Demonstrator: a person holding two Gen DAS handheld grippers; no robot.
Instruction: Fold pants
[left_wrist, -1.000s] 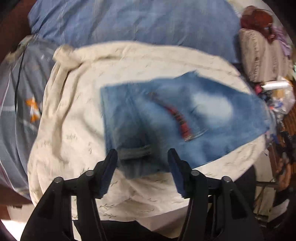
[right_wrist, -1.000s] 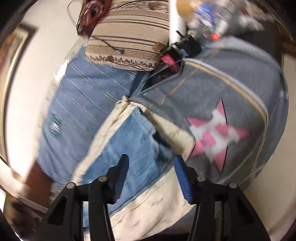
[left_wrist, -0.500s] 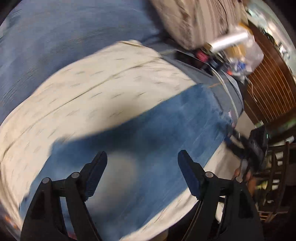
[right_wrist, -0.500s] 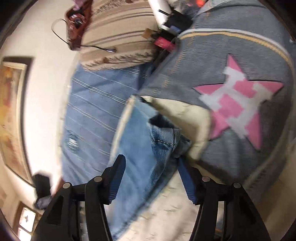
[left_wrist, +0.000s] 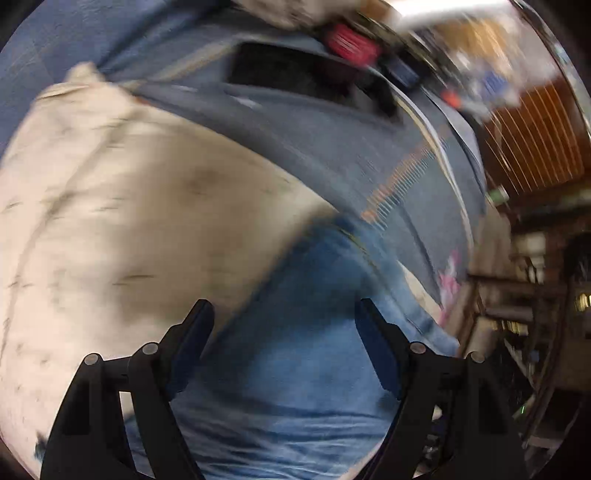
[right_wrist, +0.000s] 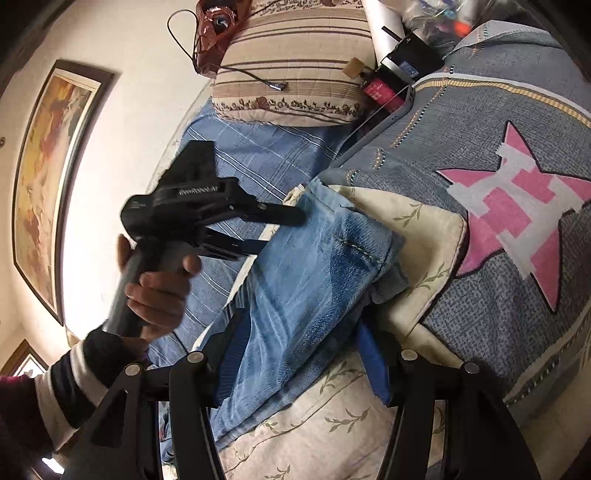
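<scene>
Your left gripper (left_wrist: 283, 321) points down at the folded jeans (left_wrist: 295, 369), its jaws just widened, spread well apart with nothing between the pads. Your right gripper (right_wrist: 299, 347) straddles the near end of the jeans (right_wrist: 314, 266), jaws half open; whether the pads press the denim is unclear. The jeans lie on a cream leaf-print cloth (right_wrist: 332, 424) beside a star-patterned blanket (right_wrist: 517, 221).

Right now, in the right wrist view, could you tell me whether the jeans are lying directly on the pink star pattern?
No, the jeans lie on the cream cloth, which separates them from the pink star.
</scene>
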